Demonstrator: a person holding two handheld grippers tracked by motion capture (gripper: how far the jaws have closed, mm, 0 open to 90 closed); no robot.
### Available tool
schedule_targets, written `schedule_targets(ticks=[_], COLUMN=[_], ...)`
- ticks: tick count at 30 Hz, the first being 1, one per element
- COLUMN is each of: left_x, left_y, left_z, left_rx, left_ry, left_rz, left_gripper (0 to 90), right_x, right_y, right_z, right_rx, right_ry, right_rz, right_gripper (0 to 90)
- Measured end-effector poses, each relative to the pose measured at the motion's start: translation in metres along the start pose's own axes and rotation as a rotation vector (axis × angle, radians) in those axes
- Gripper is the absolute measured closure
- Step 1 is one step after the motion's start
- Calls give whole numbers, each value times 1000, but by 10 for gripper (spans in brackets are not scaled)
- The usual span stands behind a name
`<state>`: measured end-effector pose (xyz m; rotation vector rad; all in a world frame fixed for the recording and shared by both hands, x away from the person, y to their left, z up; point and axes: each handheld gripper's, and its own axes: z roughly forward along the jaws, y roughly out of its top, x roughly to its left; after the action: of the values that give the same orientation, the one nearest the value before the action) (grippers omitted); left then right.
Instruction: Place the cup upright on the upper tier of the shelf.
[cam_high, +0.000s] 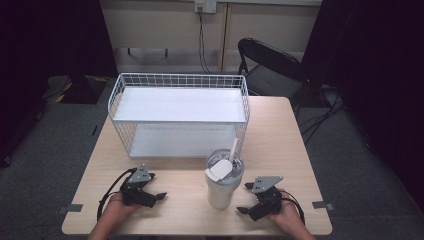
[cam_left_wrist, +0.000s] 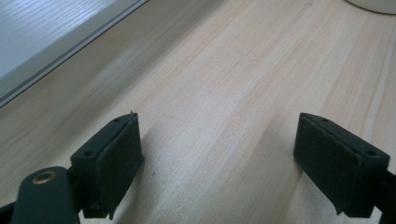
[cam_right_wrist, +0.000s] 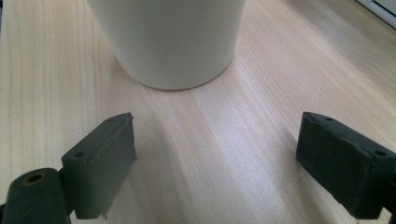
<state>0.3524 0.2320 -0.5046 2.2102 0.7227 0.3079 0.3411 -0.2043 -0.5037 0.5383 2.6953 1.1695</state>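
A white tumbler (cam_high: 223, 181) with a clear lid and a straw stands upright on the wooden table (cam_high: 280, 135), near the front. My left gripper (cam_high: 156, 186) rests open on the table to the tumbler's left, apart from it, nothing between its jaws (cam_left_wrist: 219, 154). To the tumbler's right my right gripper (cam_high: 245, 198) also rests open, a short way from it. The tumbler's white base (cam_right_wrist: 173, 42) stands just beyond that gripper's spread jaws (cam_right_wrist: 215, 158). A sliver of the tumbler's base (cam_left_wrist: 373, 5) shows at the top right of the left gripper view.
A white two-tier wire rack (cam_high: 180, 115) stands behind the tumbler across the table's middle, its lower shelf edge (cam_left_wrist: 56, 51) close to my left gripper. A black folding chair (cam_high: 270, 65) stands beyond the table's far right corner. Bare table lies at both sides.
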Motion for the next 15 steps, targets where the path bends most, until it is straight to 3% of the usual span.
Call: schedule_targets(ticks=[10,15], left_x=[0,0], left_y=[0,0], left_z=[0,0], left_rx=[0,0], left_ry=[0,0], left_rz=[0,0], left_gripper=[148,148], right_x=[2,5], right_y=[3,11], right_z=[2,1], right_rx=[4,-44], right_ry=[-32,-20], right_rz=[30,52], right_gripper=[136,140])
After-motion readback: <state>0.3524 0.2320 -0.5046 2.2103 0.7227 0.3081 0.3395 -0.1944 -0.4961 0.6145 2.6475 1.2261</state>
